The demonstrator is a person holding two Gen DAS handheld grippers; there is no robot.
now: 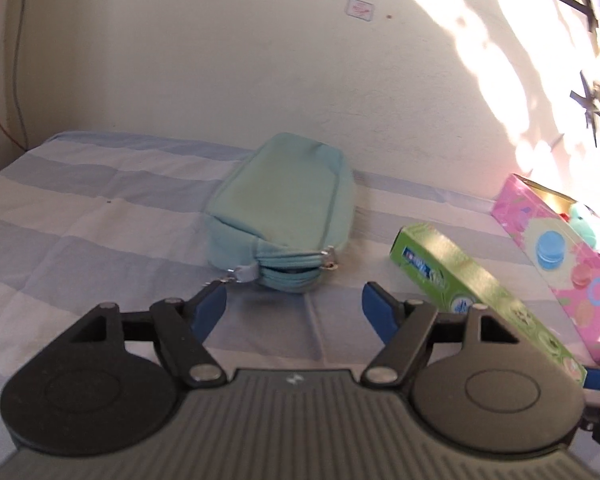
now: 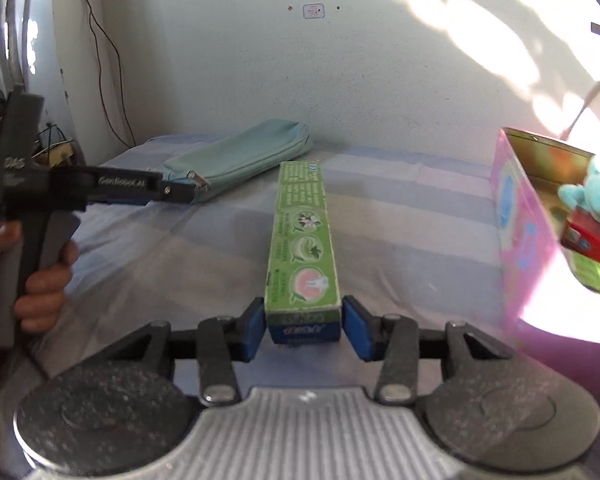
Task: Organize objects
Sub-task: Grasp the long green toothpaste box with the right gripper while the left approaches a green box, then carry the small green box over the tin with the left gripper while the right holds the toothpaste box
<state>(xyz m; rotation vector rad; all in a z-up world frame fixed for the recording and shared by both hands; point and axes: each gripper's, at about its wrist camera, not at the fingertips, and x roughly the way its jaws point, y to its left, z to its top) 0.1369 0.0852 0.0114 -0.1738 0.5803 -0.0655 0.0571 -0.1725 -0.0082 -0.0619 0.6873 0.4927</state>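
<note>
A long green toothpaste box [image 2: 304, 248] lies along the striped bed sheet, and my right gripper [image 2: 303, 326] is shut on its near end. The box also shows in the left wrist view [image 1: 472, 280], at the right. A light blue zip pouch [image 1: 284, 208] lies on the bed in front of my left gripper [image 1: 294, 306], which is open and empty just short of the pouch's zipper end. The pouch also shows in the right wrist view [image 2: 236, 164], with the left gripper [image 2: 180, 194] close by its near end.
A pink patterned box [image 2: 528, 240] stands open at the right, holding a teal plush toy [image 2: 592, 196] and a red packet [image 2: 592, 240]; it also shows in the left wrist view [image 1: 560, 264]. The wall runs close behind the bed. Cables hang in the far left corner.
</note>
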